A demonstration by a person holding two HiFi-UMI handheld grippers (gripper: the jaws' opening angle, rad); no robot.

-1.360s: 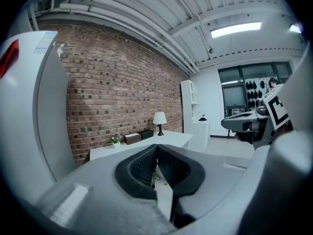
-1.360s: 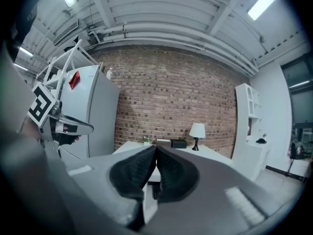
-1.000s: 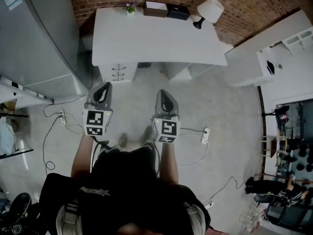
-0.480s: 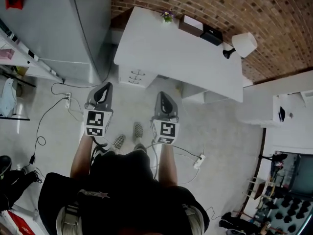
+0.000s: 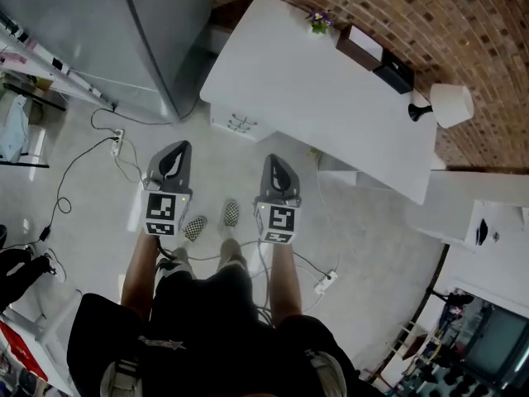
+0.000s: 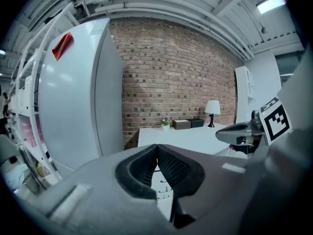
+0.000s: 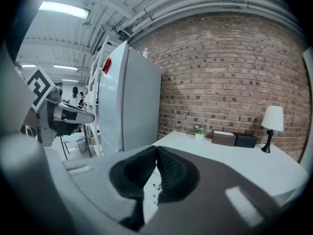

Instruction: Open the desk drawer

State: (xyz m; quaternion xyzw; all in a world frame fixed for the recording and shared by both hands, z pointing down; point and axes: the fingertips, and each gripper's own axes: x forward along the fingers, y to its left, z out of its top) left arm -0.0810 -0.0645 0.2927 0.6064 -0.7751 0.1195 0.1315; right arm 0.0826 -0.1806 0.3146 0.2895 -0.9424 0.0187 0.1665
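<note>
While the person stands on the floor [image 5: 372, 222] short of the white tabletop [image 5: 314, 98], both grippers are held out in front, side by side and apart. Left gripper [image 5: 174, 149]: fingers [image 6: 142, 168] pressed together at the tips, nothing between them. Right gripper [image 5: 276, 162]: fingers [image 7: 173, 173] likewise closed and empty. The drawer stack [image 5: 240, 124], with curved handles one above another, sits under the tabletop at the end nearest the grey refrigerator [image 5: 124, 31], all fronts flush; it lies ahead of both grippers, touched by neither. Along the brick wall [image 5: 496, 23], on the tabletop: a small flower pot [image 5: 318, 21], a brown box [image 5: 360, 48], a black box [image 5: 394, 74], a white lamp [image 5: 450, 104].
</note>
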